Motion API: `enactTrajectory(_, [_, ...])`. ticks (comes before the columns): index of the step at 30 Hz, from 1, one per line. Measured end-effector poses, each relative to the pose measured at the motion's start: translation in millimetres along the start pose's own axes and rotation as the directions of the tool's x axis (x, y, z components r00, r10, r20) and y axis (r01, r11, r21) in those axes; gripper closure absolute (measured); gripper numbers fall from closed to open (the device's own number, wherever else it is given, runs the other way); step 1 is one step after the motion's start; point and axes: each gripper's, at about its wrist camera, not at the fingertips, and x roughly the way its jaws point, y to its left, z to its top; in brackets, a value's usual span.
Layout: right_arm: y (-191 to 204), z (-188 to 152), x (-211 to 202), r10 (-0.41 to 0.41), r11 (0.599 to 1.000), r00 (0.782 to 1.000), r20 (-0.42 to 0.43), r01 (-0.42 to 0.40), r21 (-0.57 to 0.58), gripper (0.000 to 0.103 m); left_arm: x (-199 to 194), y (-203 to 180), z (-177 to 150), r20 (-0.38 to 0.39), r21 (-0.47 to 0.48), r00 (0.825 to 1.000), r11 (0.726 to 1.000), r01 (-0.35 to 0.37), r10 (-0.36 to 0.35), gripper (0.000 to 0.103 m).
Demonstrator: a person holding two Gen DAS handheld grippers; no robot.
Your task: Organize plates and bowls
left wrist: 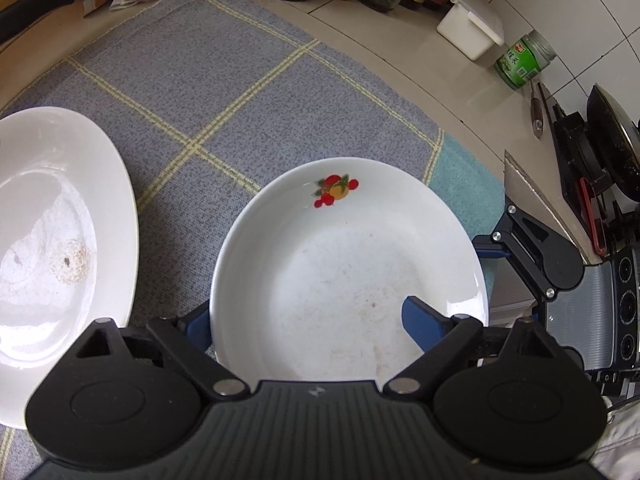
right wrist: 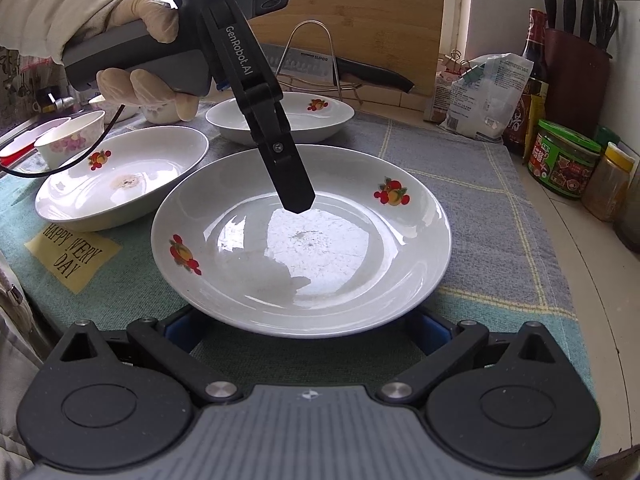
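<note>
1. Left claw (left wrist: 308,320): spread, straddling the near rim of the front plate (right wrist: 300,240). One blue finger (left wrist: 420,324) stands inside the plate, the other outside its rim; whether the pads press the rim I cannot tell.
2. Right claw (right wrist: 300,330): spread wide, low at the near edge of the front plate, blue fingers on either side and partly hidden beneath the rim. No contact seen.
3. A gloved hand (right wrist: 136,52) holds the left claw above the front plate.
4. The front plate sits on a grey checked cloth (right wrist: 460,168) covering the desk. Left of it, a second plate (right wrist: 120,176); behind it, a third plate (right wrist: 280,116).
5. Far left of the front plate: a small floral bowl (right wrist: 68,142).
6. Right of the front plate: jars (right wrist: 564,160) and bottles by the tiled wall. Behind it: a wooden cutting board (right wrist: 360,20) and a knife block (right wrist: 576,60).
</note>
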Motion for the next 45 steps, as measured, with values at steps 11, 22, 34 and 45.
enactTrajectory(11, [1, 3, 1, 0.001, 1.000, 1.000, -0.018, -0.002, -0.022, 0.000, 0, 6, 5, -0.027, -0.050, 0.999, 0.998, 0.038, -0.040, 0.011])
enactTrajectory(22, [0, 8, 3, 0.017, 0.998, 0.999, -0.041, -0.019, -0.059, 0.000, 2, 6, 8, -0.049, -0.072, 0.998, 0.997, 0.039, -0.042, 0.011])
enactTrajectory(34, [1, 7, 1, 0.007, 0.997, 0.999, -0.032, -0.010, -0.080, 0.000, 5, 4, 10, -0.072, -0.070, 0.997, 0.997, 0.028, -0.033, 0.011])
enactTrajectory(45, [0, 9, 1, 0.011, 0.996, 0.999, -0.048, -0.015, -0.087, 0.000, 4, 10, 10, -0.066, -0.111, 0.996, 0.992, 0.053, -0.061, 0.011])
